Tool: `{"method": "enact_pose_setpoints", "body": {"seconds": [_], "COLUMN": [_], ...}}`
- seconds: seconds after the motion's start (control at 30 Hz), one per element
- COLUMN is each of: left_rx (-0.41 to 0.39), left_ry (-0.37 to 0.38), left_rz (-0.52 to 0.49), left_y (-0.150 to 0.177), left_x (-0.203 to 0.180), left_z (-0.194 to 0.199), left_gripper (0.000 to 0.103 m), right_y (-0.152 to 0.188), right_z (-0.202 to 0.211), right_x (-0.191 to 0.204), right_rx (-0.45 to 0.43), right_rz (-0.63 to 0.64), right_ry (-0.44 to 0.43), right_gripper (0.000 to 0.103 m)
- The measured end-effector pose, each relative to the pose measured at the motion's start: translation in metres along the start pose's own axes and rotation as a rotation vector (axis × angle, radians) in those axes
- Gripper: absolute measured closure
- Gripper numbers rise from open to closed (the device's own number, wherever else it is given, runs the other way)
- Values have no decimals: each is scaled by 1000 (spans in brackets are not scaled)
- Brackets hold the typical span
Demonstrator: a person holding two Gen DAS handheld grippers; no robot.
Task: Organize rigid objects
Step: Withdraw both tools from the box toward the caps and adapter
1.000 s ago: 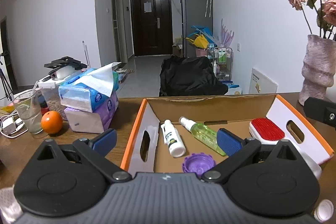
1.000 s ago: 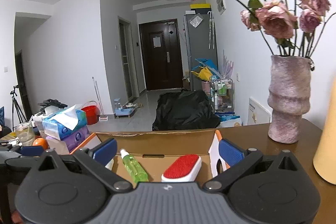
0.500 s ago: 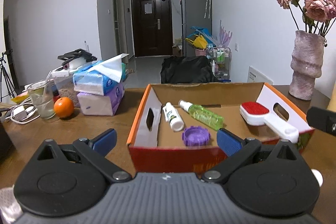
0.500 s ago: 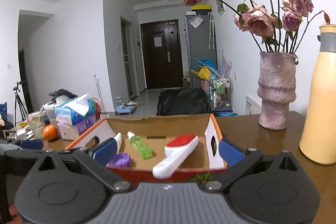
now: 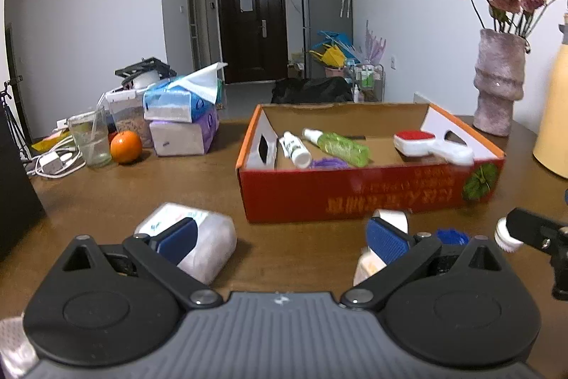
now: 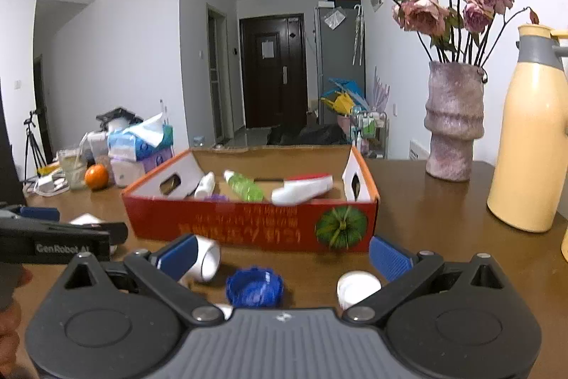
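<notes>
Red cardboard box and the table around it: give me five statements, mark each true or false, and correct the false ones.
1. The green spray bottle lies inside the red cardboard box. True.
2. The blue cap is inside the box. False: it sits on the table in front of the box.
3. The orange rests beside a drinking glass. True.
4. The right gripper is shut on the blue cap. False: it is open and holds nothing.
5. The vase lies tipped over. False: it stands upright with flowers in it.

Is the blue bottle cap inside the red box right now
No, the blue cap lies on the wooden table in front of the red box, between the right gripper's open fingers.
</notes>
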State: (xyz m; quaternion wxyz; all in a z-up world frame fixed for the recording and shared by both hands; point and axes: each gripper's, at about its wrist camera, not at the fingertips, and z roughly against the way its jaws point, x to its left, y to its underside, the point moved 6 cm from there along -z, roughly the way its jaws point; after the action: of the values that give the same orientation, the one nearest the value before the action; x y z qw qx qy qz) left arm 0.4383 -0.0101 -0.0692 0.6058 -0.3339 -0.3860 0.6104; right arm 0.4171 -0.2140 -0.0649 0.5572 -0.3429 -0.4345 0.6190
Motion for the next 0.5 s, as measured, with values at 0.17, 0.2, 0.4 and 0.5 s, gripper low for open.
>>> {"method": "enact_pose_setpoints", "body": {"seconds": [0.17,0.2,0.4,0.5], "left_rx": [39,49,91,102], "left_ry": [33,39,42,40], "left_rz": [-16,-21,-26,-15], "left_y": [20,25,41,43], "left_x": [1,1,7,11], "left_z": [11,13,17,16], "left_gripper": [0,0,0,0], "right_y": [25,28,44,47], "right_z": [10,11,18,14], "right_x": [5,7,13,16], "right_rx": [46,52,85,102], "right_rz": [24,32,68,79], "right_ry": [-5,-7,-7,-19], "right_gripper": [2,2,2,2]}}
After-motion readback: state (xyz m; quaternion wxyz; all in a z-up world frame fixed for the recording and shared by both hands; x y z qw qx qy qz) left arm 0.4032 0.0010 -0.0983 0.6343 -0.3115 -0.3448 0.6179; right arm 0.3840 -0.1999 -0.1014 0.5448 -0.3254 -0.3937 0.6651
